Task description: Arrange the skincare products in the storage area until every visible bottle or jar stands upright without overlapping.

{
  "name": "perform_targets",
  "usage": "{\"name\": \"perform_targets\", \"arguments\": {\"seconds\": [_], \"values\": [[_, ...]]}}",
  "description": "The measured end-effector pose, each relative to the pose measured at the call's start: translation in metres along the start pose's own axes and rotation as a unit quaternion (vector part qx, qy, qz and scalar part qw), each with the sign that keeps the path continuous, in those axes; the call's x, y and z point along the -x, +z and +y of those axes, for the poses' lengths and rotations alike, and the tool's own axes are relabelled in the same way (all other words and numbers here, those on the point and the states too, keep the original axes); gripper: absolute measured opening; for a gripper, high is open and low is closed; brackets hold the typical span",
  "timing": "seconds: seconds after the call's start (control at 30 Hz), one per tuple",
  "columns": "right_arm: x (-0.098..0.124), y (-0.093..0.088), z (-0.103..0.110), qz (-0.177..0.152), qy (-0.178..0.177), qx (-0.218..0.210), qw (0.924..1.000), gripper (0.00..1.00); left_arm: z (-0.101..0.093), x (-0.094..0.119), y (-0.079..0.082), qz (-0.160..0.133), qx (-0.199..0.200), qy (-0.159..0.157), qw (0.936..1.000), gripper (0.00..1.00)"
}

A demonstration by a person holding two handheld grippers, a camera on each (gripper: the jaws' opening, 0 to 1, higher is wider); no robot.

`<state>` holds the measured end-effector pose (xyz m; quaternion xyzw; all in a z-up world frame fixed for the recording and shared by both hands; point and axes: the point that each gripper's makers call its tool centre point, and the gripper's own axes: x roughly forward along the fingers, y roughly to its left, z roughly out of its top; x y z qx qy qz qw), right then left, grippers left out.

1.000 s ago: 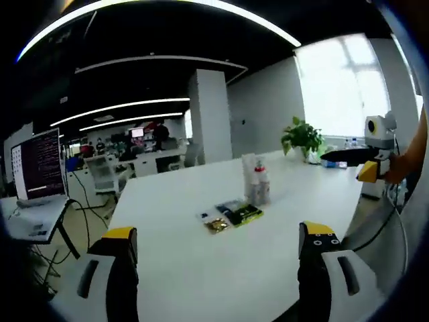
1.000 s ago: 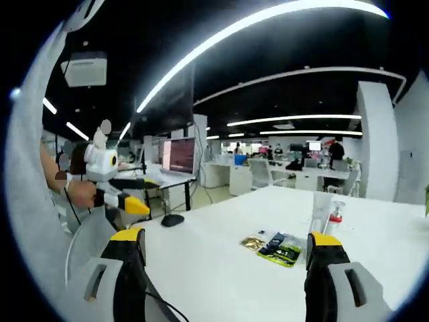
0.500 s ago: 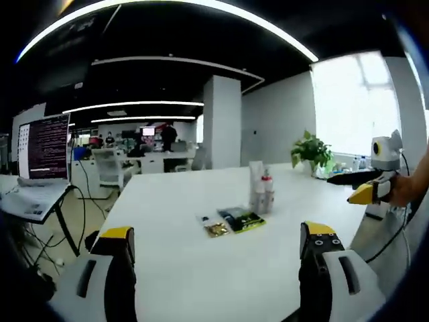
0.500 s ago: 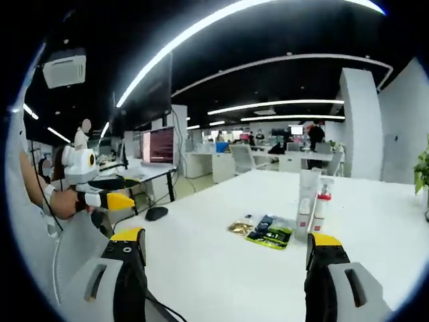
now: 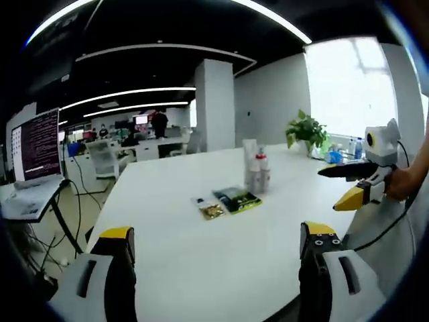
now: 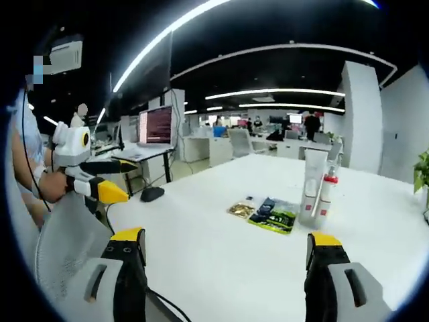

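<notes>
While both grippers hover above the near edge of a long white worktop (image 5: 201, 255), their yellow-tipped fingers stand wide apart and hold nothing. In the left gripper view, the left gripper (image 5: 218, 245) frames the worktop, and the skincare products sit well ahead of it near the middle: a tall white tube (image 5: 249, 164) standing upright, with a smaller bottle with a red cap (image 5: 262, 173) just beside it, so close that I cannot tell whether they touch. Lying flat just in front of them are a dark green sachet (image 5: 236, 199) and a small gold sachet (image 5: 211, 210), side by side. The right gripper (image 5: 358, 188) enters from the right, held in a person's hand (image 5: 402, 182). A potted plant (image 5: 305, 132) stands at the far right end. In the right gripper view, the right gripper (image 6: 224, 248) faces the same group from another side: tube (image 6: 310, 186), red-capped bottle (image 6: 326, 194), green sachet (image 6: 273, 215) and gold sachet (image 6: 241, 210). The left gripper (image 6: 94, 181) shows at the left, fingers parted, near a computer mouse (image 6: 152, 194).
</notes>
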<state>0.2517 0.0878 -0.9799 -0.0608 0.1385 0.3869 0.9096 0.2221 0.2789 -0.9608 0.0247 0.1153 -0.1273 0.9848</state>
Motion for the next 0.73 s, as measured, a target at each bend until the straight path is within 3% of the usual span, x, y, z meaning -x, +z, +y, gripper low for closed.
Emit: {"name": "perform_targets", "arguments": {"seconds": [0.1,0.2,0.5,0.73], "values": [[0.003,0.005,0.01,-0.012,0.014,0.032,0.9993,0.96,-0.004,-0.002,-0.004,0.007,-0.015,-0.004,0.9999,0.99],[0.002,-0.001,0.021,-0.002,0.033,0.058,0.9978,0.97,-0.01,-0.002,-0.009,0.017,-0.035,-0.013,0.9991,0.99],[0.004,-0.003,-0.013,-0.002,-0.022,-0.01,0.9997,0.98,-0.012,-0.004,-0.016,0.03,-0.038,-0.019,0.9986,0.99],[0.001,-0.01,-0.004,0.017,-0.01,0.007,0.9998,0.94,-0.01,-0.005,-0.024,0.045,-0.044,-0.011,0.9979,0.97]]}}
